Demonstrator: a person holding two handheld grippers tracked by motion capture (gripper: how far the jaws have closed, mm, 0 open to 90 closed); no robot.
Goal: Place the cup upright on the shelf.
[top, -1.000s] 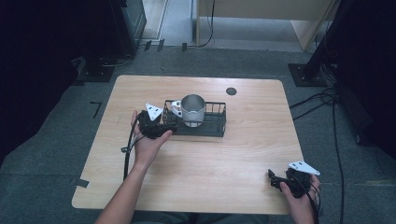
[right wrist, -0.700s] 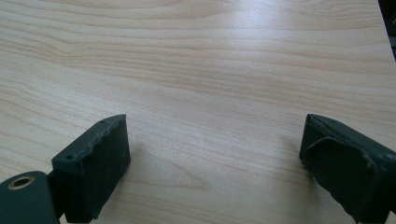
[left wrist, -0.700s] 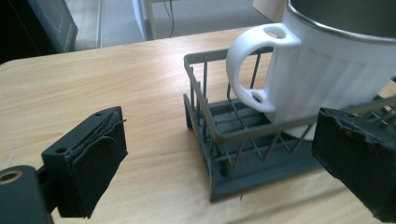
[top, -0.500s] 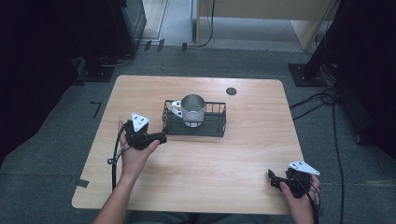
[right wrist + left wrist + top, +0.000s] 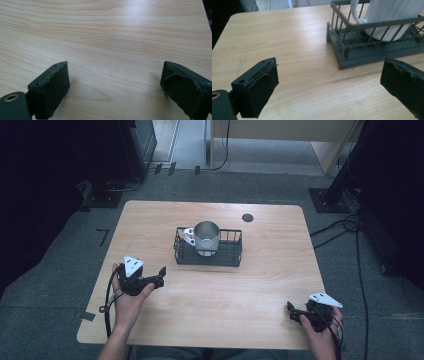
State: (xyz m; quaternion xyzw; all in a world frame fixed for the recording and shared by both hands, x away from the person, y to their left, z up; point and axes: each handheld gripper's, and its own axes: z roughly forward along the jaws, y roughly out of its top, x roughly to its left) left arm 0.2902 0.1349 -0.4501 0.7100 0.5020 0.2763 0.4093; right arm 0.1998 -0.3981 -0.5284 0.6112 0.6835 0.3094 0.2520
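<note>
Black left gripper [image 5: 161,273], grey three-cornered plate, trailing black cable.

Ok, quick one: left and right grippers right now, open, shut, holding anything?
Left gripper: open, holding nothing, short of the wire rack with the mug.
Right gripper: open, holding nothing, over bare table.

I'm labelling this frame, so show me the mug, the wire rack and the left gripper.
mug [image 5: 206,237], high view, on its grey outer wall.
wire rack [image 5: 209,261], high view, on its front edge.
left gripper [image 5: 161,276], high view, midway between its fingertips.
</note>
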